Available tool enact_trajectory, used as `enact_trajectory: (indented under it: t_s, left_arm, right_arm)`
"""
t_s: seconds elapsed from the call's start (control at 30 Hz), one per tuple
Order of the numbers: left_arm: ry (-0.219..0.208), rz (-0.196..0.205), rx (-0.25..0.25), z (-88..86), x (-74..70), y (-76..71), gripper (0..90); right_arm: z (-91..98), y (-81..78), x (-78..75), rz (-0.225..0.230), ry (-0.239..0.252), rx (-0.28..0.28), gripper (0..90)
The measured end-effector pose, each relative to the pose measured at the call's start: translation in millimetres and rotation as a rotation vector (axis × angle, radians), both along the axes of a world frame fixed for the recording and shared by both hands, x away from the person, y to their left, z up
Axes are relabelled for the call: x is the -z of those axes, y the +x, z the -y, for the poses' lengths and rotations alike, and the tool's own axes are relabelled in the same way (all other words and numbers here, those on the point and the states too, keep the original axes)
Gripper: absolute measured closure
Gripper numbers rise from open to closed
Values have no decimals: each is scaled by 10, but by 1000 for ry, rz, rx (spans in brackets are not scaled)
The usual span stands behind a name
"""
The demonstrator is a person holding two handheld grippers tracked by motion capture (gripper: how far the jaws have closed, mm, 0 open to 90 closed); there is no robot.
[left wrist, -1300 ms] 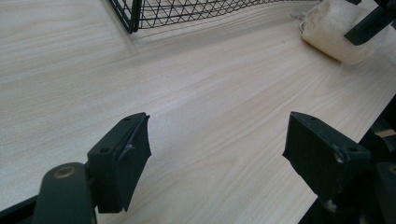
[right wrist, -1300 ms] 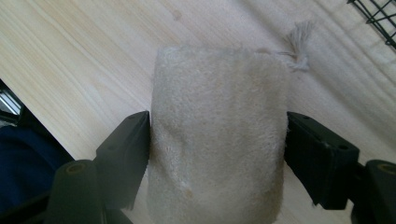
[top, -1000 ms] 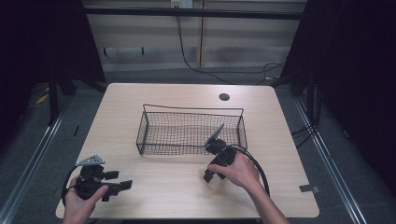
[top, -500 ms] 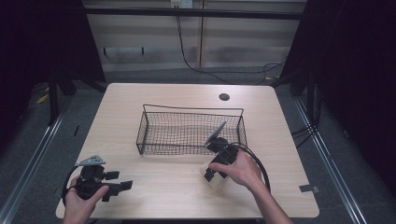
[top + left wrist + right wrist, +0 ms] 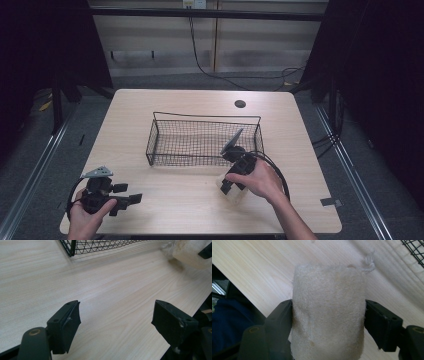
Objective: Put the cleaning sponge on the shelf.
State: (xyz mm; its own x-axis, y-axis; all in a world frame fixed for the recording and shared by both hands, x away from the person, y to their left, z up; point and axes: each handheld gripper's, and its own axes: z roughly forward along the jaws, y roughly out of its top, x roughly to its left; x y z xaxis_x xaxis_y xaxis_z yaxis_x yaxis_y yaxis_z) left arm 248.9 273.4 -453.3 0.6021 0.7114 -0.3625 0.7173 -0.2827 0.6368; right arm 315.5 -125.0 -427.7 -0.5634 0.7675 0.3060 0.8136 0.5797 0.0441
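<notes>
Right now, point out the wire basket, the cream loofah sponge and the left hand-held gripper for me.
wire basket (image 5: 155, 134): high view, on its left end wall.
loofah sponge (image 5: 328, 312): right gripper view, middle of its fuzzy face.
left hand-held gripper (image 5: 116, 318): left gripper view, midway between its fingertips.

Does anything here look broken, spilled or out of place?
Nothing stands out. The wire basket sits upright on the table, the right gripper clamps a fuzzy cream pad, and the left gripper is open.

Lab/recording setup: bare wood table w/ cable hole, black curtains, metal frame rails, loose wall cables
</notes>
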Motion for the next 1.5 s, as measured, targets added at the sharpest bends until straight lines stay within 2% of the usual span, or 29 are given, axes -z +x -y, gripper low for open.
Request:
enact_trajectory:
  t_s: [0.27,0.4,0.43,0.5,0.63,0.77,0.8,1.07,1.37,1.5]
  left_arm:
    - [-4,2,3,-1,-2,-2,221]
    - [5,3,13,-1,0,4,221]
    - [3,1,6,-2,0,2,221]
    - [5,2,9,-2,0,3,221]
    - [5,2,10,-1,0,3,221]
    - [1,-2,14,3,2,2,221]
    - [1,-1,14,3,1,2,221]
    - [-1,-1,15,2,2,2,221]
    - [0,-2,16,4,3,2,221]
    - [3,-1,22,2,3,3,221]
  right_arm:
    - [-23,9,-92,-22,4,-27,266]
    - [2,19,-113,-41,22,-34,266]
    - [42,39,-131,-39,58,-36,266]
    - [67,51,-147,-48,47,-28,266]
    - [82,61,-183,-39,45,-30,266]
    - [91,86,-307,-20,64,-30,266]
    - [74,96,-362,-17,49,-33,266]
    - [28,150,-498,2,49,-42,266]
    - [23,260,-663,6,52,-31,267]
    - [22,325,-714,-1,70,-20,267]
